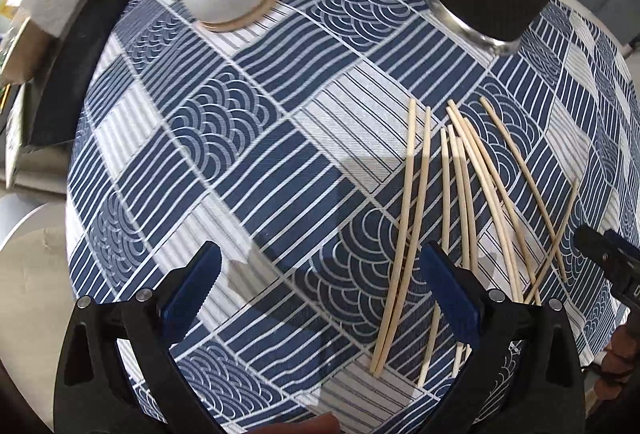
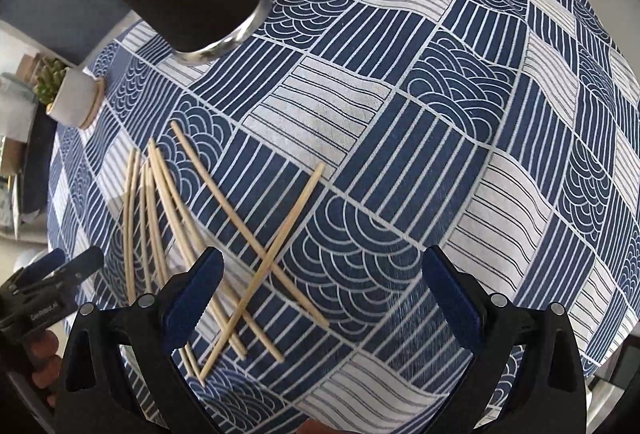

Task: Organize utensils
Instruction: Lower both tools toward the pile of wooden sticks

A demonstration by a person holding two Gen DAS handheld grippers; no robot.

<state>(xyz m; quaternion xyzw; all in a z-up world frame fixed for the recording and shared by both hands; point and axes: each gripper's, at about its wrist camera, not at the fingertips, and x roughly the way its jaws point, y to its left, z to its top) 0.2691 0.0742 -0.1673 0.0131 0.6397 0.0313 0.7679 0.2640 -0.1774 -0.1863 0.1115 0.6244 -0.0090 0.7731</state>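
Lying at one o'clock of the open left gripper point(image 1: 320, 286), the chopsticks point(image 1: 464, 193) point toward twelve; the right gripper point(image 2: 324, 286) gapes empty too.

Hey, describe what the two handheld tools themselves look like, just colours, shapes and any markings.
Both match: the left tool and right tool have black plastic bodies with triangular cutouts, silver round pivot pins, and two blue fingers whose inner edges are toothed. Seen from the right wrist, the left tool's side bears small white lettering, too blurred to read. No cables or sleeves show.
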